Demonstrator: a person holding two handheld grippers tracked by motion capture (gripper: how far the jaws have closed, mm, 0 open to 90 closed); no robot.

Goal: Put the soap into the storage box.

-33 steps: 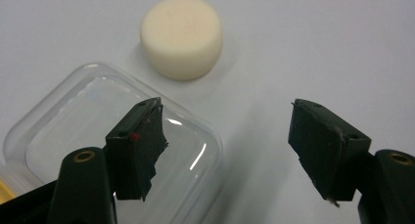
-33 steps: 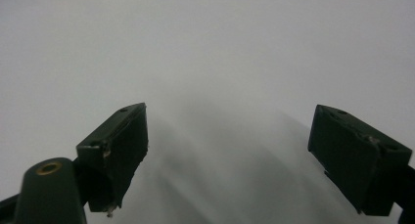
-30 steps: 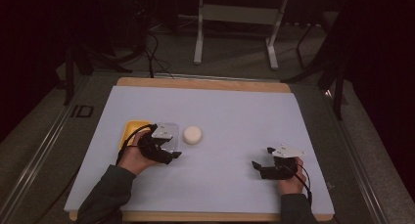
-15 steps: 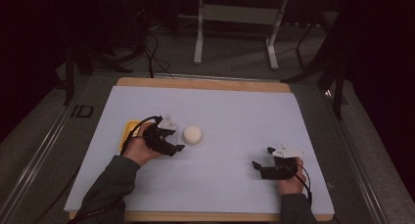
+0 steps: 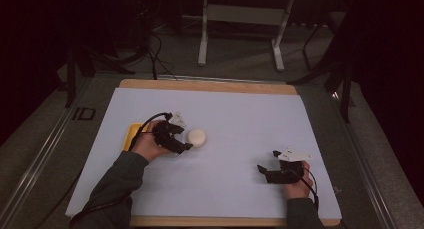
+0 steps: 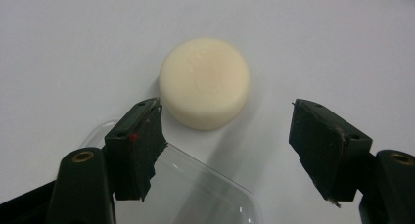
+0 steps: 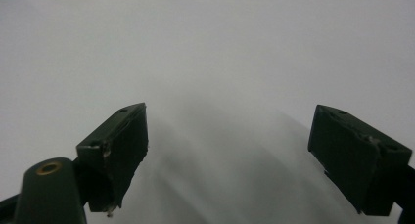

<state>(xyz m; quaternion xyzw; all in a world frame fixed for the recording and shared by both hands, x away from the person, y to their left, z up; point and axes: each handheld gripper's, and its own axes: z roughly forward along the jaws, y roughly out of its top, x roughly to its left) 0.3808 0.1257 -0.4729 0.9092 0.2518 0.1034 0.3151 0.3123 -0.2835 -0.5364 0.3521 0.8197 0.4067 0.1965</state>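
A round cream-white puck, like a bar of soap [image 5: 196, 137] [image 6: 204, 82], lies on the white table sheet [image 5: 235, 119] left of centre. My left gripper [image 5: 181, 139] [image 6: 225, 136] is open just left of the puck, its jaws spread wide and the puck a little beyond the tips. A clear plastic lid or tray [image 6: 195, 190] lies under the left jaws. My right gripper [image 5: 264, 173] [image 7: 235, 150] rests open near the front right of the sheet, with nothing between its jaws.
A yellow object [image 5: 132, 135] lies at the left, partly hidden behind the left hand. The wooden table edge [image 5: 210, 85] frames the sheet. Metal stand legs [image 5: 240, 34] and cables [image 5: 150, 49] are on the floor beyond the table.
My left gripper has moved forward and right toward the puck, off the yellow object. The right gripper has stayed still.
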